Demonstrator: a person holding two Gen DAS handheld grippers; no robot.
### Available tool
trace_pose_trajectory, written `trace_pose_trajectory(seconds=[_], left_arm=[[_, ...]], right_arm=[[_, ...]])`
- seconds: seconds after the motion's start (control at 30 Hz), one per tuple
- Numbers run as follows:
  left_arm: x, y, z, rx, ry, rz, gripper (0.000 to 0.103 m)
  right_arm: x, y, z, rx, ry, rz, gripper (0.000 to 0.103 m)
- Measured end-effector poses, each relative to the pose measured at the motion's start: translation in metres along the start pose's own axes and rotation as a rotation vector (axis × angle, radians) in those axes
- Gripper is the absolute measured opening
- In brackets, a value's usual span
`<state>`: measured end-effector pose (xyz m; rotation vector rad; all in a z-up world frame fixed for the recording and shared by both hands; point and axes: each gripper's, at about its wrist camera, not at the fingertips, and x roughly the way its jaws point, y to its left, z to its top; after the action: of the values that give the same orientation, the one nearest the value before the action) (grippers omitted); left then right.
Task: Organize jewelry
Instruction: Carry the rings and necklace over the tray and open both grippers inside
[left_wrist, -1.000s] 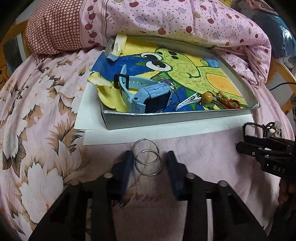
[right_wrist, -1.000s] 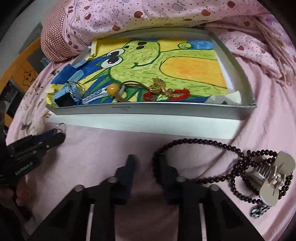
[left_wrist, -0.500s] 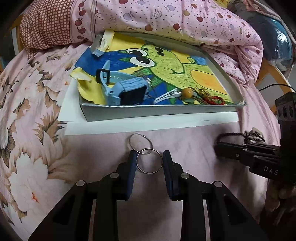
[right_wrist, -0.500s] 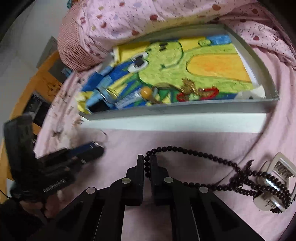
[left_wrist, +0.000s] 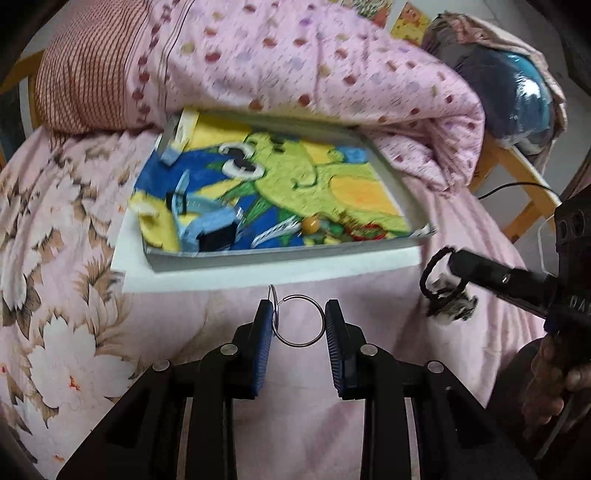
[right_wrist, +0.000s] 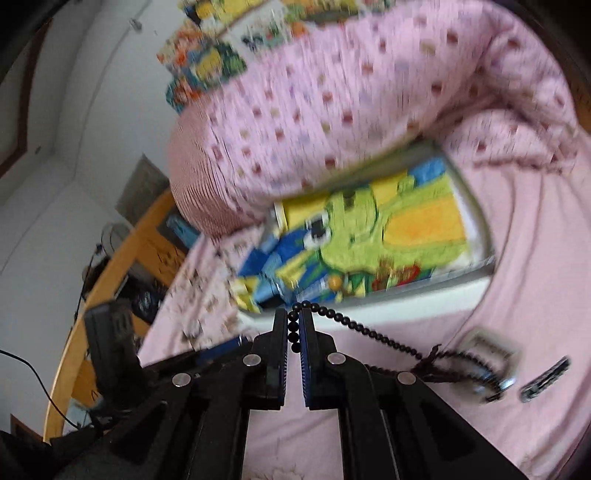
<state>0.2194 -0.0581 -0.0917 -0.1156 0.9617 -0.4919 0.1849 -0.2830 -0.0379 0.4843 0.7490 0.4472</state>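
Note:
My left gripper (left_wrist: 298, 322) is shut on a pair of linked silver hoop rings (left_wrist: 299, 320) and holds them above the pink bedsheet. My right gripper (right_wrist: 294, 325) is shut on a black bead necklace (right_wrist: 369, 334), which trails to the right with a silver hair claw (right_wrist: 493, 363) tangled in it. In the left wrist view the right gripper (left_wrist: 452, 260) shows at the right with the necklace and claw (left_wrist: 448, 301) hanging from it. The metal tray (left_wrist: 288, 253) with the frog-picture lining stands ahead and holds a blue watch (left_wrist: 207, 229), a hair clip (left_wrist: 275, 232) and an amber bead (left_wrist: 312, 224).
A rolled pink quilt (left_wrist: 295, 74) lies behind the tray, which rests on white paper (left_wrist: 258, 273). A small dark clip (right_wrist: 545, 378) lies on the sheet at the right. A wooden chair (left_wrist: 517, 173) stands past the bed's right edge.
Both grippers have lifted off the sheet. The left one carries the rings up, one ring turned edge-on. The right one has pulled the necklace and claw up off the bed.

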Motion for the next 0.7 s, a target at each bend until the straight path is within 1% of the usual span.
trace_pose_trajectory(seconds=[0.1, 0.17, 0.4, 0.57, 0.7], left_arm=[[-0.007, -0.005, 0.005, 0.005, -0.028, -0.019, 0.024], [-0.012, -0.008, 0.007, 0.007, -0.043, -0.028, 0.024], [-0.031, -0.012, 0.013, 0.01, -0.098, -0.056, 0.024], [-0.046, -0.017, 0.017, 0.023, -0.138, -0.07, 0.024], [-0.061, -0.017, 0.02, 0.029, -0.181, -0.074, 0.024]], right_arm=[[-0.016, 0.006, 0.007, -0.002, -0.042, -0.002, 0.006], [-0.022, 0.01, 0.01, -0.005, -0.053, -0.001, 0.006], [-0.047, 0.047, 0.022, -0.082, -0.106, 0.04, 0.006], [-0.053, 0.068, 0.026, -0.144, -0.133, 0.052, 0.006], [-0.045, 0.076, 0.025, -0.179, -0.118, 0.049, 0.006]])
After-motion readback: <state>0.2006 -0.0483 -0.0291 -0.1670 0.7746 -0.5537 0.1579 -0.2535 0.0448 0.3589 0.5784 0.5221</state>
